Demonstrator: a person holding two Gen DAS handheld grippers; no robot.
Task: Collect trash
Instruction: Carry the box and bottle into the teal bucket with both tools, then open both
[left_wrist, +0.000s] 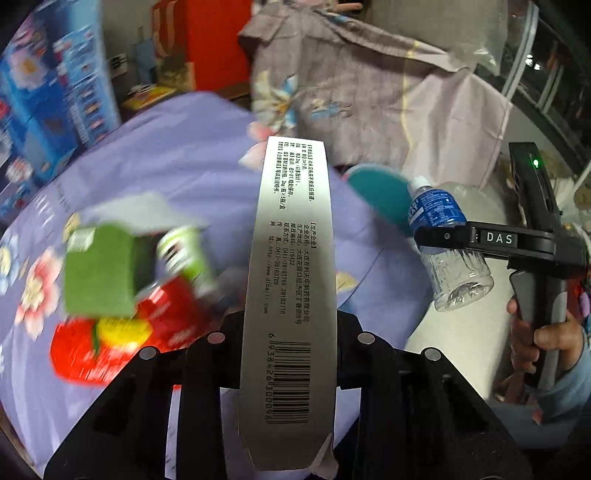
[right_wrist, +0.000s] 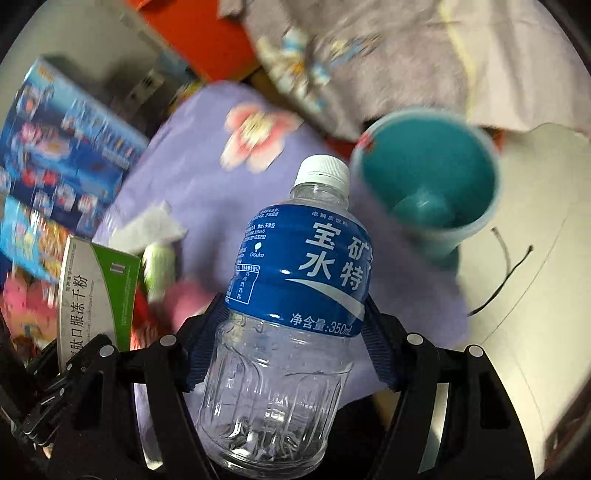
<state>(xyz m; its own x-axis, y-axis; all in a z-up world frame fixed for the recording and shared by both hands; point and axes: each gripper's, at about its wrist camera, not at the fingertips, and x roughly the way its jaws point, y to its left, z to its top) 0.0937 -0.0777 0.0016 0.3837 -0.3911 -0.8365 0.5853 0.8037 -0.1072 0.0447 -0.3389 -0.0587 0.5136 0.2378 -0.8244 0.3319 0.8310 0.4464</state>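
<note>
My left gripper (left_wrist: 290, 332) is shut on a flat silver medicine box (left_wrist: 291, 280) with a barcode, held edge-on above the purple flowered bedsheet (left_wrist: 184, 155). The box and left gripper also show at the left of the right wrist view (right_wrist: 92, 295). My right gripper (right_wrist: 291, 332) is shut on an empty clear plastic bottle (right_wrist: 295, 280) with a blue label and white cap; it shows at the right of the left wrist view (left_wrist: 443, 236). A teal bin (right_wrist: 428, 177) stands open just beyond the bottle, also seen in the left wrist view (left_wrist: 380, 192).
On the sheet lie a green box (left_wrist: 99, 273), a green-white tube (left_wrist: 184, 254), a red snack packet (left_wrist: 110, 343) and a crumpled tissue (right_wrist: 147, 225). Blue toy boxes (left_wrist: 44, 103) stand at left. A mauve flowered quilt (left_wrist: 351, 85) is piled behind. A white surface (right_wrist: 535, 258) is at right.
</note>
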